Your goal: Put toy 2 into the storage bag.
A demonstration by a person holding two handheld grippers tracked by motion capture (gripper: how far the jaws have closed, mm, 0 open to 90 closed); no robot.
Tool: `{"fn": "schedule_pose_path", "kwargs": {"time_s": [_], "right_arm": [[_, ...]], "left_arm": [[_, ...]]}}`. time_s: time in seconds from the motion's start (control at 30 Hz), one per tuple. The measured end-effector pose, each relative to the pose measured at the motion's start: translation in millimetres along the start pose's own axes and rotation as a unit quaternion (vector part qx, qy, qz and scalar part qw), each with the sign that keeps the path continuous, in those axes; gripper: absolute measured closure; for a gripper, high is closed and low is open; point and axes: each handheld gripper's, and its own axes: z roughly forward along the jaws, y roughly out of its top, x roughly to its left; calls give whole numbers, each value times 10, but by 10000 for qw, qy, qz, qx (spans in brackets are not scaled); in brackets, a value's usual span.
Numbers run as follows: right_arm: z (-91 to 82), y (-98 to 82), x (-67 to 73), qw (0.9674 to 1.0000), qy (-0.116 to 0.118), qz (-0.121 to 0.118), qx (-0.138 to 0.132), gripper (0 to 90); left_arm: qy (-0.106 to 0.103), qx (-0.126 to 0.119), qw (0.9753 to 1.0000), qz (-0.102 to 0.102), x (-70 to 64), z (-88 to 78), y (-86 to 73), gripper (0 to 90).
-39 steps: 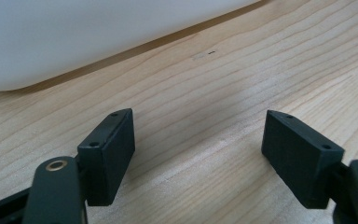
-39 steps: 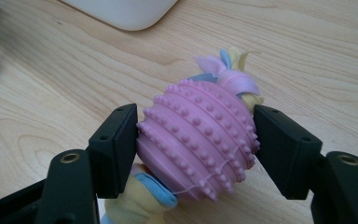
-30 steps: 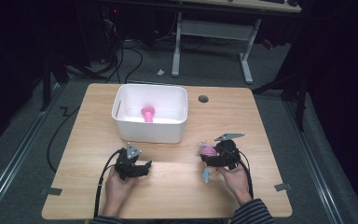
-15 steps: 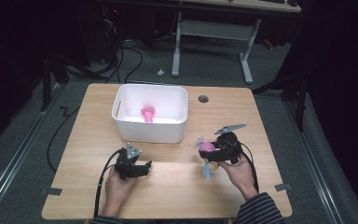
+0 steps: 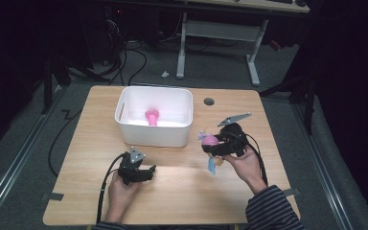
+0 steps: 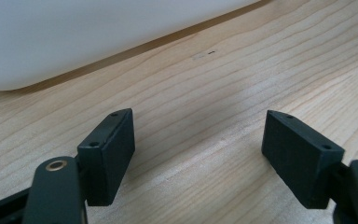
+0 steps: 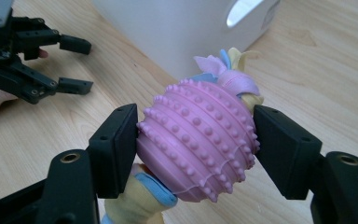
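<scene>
High view: right gripper [image 5: 210,145] holds pink toy [image 5: 211,140] above bench [image 5: 182,191], beside white bin [image 5: 154,116].
Left gripper view: fingers [image 6: 107,156] spread, empty.
Right gripper view: fingers [image 7: 115,149] clamp knobbly pink toy [image 7: 198,140] with pastel fabric tails.

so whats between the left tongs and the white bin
Nothing: in the left gripper view, bare wood table runs from the open left tongs to the bin wall.

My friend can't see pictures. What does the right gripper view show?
Two black jaws of the right gripper squeeze a bumpy pink ball with pastel rope knotted through it, above a wooden table. Behind stands a white bin; the left gripper, jaws apart, sits at upper left.
</scene>
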Motion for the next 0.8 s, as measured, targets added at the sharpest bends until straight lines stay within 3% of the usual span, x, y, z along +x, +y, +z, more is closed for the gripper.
{"fn": "schedule_pose_path", "kwargs": {"time_s": [0.13, 0.27, 0.4, 0.8], "right_arm": [[-54, 101, 2, 10000, 35, -68, -54, 335], [-103, 195, -2, 9995, 280, -2, -156, 334], [-121, 308, 4, 9996, 189, -93, -166, 334], [-105, 627, 14, 9990, 240, -258, -269, 334]], "left_arm": [[1, 0, 10000, -2, -1, 0, 0, 259], [1, 2, 10000, -1, 0, -1, 0, 259], [0, 1, 10000, -2, -1, -1, -1, 258], [1, 9, 10000, 2, -2, -3, -2, 257]]}}
